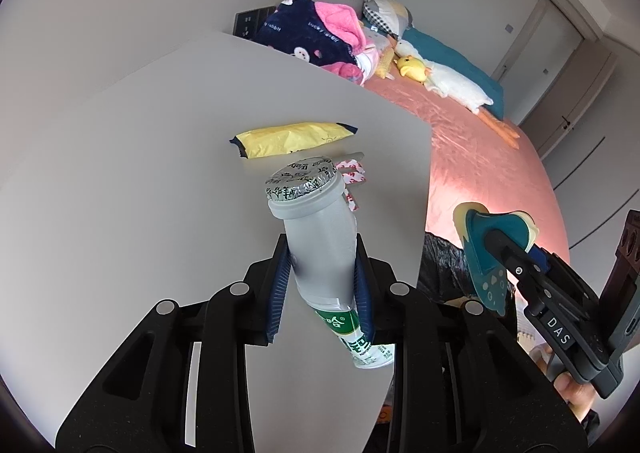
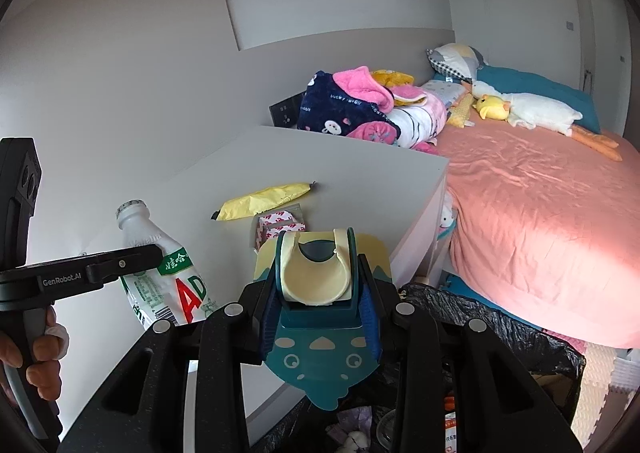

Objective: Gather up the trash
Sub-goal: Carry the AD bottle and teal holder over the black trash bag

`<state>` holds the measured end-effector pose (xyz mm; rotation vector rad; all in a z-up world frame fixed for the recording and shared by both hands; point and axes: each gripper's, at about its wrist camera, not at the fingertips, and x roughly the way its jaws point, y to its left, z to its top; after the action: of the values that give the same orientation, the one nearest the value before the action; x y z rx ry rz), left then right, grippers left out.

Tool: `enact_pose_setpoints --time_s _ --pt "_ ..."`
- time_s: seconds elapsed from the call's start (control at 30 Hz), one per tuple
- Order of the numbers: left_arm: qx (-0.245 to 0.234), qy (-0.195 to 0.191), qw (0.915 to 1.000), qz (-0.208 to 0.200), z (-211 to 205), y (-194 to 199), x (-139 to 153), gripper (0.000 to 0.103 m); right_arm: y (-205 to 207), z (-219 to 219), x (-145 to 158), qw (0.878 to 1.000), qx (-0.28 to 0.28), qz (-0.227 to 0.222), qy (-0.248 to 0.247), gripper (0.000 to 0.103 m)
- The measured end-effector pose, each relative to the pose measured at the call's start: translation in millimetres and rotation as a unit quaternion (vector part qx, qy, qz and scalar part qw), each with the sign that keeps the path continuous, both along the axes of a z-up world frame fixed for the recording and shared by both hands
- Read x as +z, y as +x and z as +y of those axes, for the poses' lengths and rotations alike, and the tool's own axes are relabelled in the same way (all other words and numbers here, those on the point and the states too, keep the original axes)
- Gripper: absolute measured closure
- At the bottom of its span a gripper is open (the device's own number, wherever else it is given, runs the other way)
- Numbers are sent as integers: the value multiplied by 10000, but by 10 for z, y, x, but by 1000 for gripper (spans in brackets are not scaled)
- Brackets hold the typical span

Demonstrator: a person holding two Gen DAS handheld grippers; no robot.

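Both tongs loaded above the tabletop

Left tongs [image 1: 322,285] pinch a white bottle [image 1: 320,245]; right tongs [image 2: 320,313] pinch a teal-and-cream holder [image 2: 320,357]. Yellow wrapper [image 1: 292,139] lies near the tabletop's [image 1: 140,173] far edge.

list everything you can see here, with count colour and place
bottle: 1, white with green label and foil lid, held in left tongs
holder: 1, teal and cream, held in right tongs
yellow wrapper: 1, yellow with dark ends, on table
red-and-white packet: 1, on table by the wrapper
table: 1, white, beside bed
bin bag: 1, black, below right tongs
bed: 1, pink sheet, right
blanket pile: 1, navy and pink, head of bed
goose plush: 1, white, on bed
left tongs: 1, black, blue pads
right tongs: 1, black, blue pads
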<state>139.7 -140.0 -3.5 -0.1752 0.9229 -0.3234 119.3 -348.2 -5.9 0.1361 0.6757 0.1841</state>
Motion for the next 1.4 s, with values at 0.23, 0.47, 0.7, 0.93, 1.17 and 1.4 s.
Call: enact_pose_setpoints --time_s 0.23,0.47,0.7,0.93,1.17,1.4 --pt "-224 16 9997 -94 -212 -156 85 74 -209 -180 63 9998 -159 -84 14 67" --pt "-489 24 9988 -90 -463 -278 92 74 -394 -395 75 9993 -364 -104 13 67" --pt "-783 52 9969 -8 -752 -399 39 74 -567 -564 105 9985 -528 -142 12 67" --pt "-1037 111 9945 47 -993 -503 -13 74 -744 -730 100 9977 -660 -139 12 67" --pt "-1299 204 9913 41 -1241 -607 -14 74 -876 -920 104 9963 -841 -143 36 67" --pt "-1629 327 9861 31 -1498 -726 -19 74 -1012 -1097 124 9943 -1054 -147 3 67"
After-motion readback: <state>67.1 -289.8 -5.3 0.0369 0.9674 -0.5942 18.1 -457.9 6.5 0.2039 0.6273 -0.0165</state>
